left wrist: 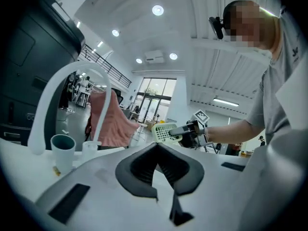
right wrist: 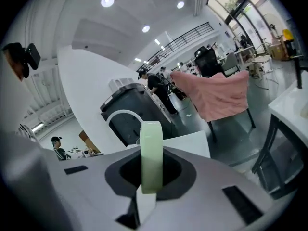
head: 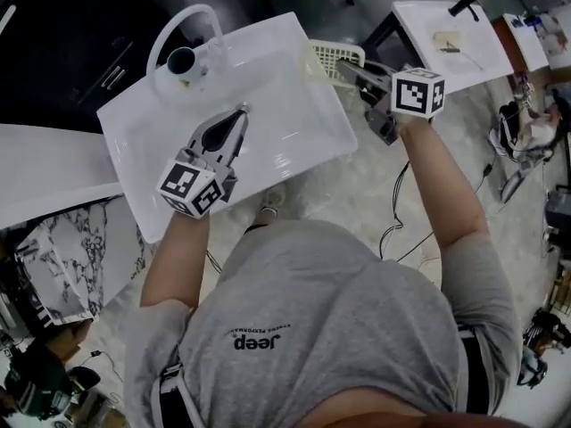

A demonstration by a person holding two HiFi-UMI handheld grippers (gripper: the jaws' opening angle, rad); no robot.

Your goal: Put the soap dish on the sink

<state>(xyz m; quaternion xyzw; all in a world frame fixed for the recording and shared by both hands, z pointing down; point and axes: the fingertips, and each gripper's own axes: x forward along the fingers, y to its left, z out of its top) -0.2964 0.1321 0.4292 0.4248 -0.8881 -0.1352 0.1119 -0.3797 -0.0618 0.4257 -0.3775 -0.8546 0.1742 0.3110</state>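
Note:
A pale green slotted soap dish (head: 334,57) hangs just past the right rim of the white sink (head: 294,150), with my right gripper (head: 350,71) shut on its near edge. In the right gripper view the soap dish (right wrist: 151,138) stands edge-on between the jaws of the right gripper (right wrist: 152,173). My left gripper (head: 241,112) hovers over the sink basin, jaws together and nothing in them. The left gripper view looks past the left gripper (left wrist: 157,148) at the soap dish (left wrist: 162,132) held out to the right.
A white arched faucet (head: 183,18) and a cup (head: 182,61) stand at the sink's far left corner. A second white basin (head: 437,16) lies at the upper right. Behind hangs a pink cloth (right wrist: 216,93). Cables (head: 393,230) trail over the floor.

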